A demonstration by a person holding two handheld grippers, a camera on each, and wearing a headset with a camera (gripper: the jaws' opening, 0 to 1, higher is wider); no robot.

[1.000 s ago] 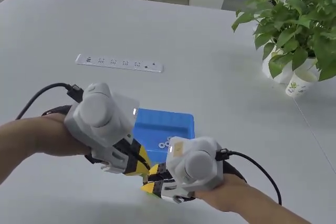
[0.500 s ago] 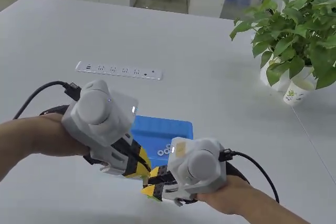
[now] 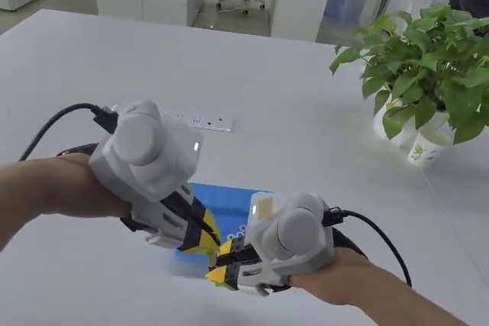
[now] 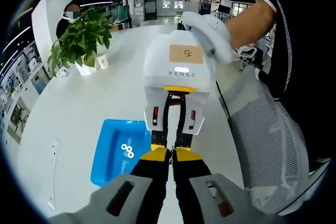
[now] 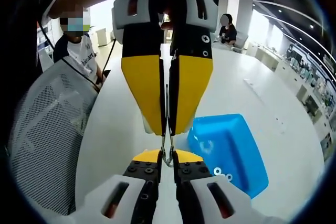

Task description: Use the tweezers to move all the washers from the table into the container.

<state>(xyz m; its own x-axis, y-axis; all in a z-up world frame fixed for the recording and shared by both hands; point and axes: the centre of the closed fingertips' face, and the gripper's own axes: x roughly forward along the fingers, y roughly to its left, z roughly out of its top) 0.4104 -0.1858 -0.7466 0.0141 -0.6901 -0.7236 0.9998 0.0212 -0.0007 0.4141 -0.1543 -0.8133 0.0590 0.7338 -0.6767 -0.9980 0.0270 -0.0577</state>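
Up tipped the head view, leaving the left gripper (image 5: 167,129) and right gripper (image 5: 168,157) tip to tip at lower centre, both sets of jaws pinched narrow on the tweezers (image 5: 167,145), three washers (image 4: 127,150) lying in the blue tray (image 4: 107,166); it looked like a regrip, with one clean release needed next.

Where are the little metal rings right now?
In the left gripper view, the washers sit clustered inside the blue container, on the table just left of the left gripper.
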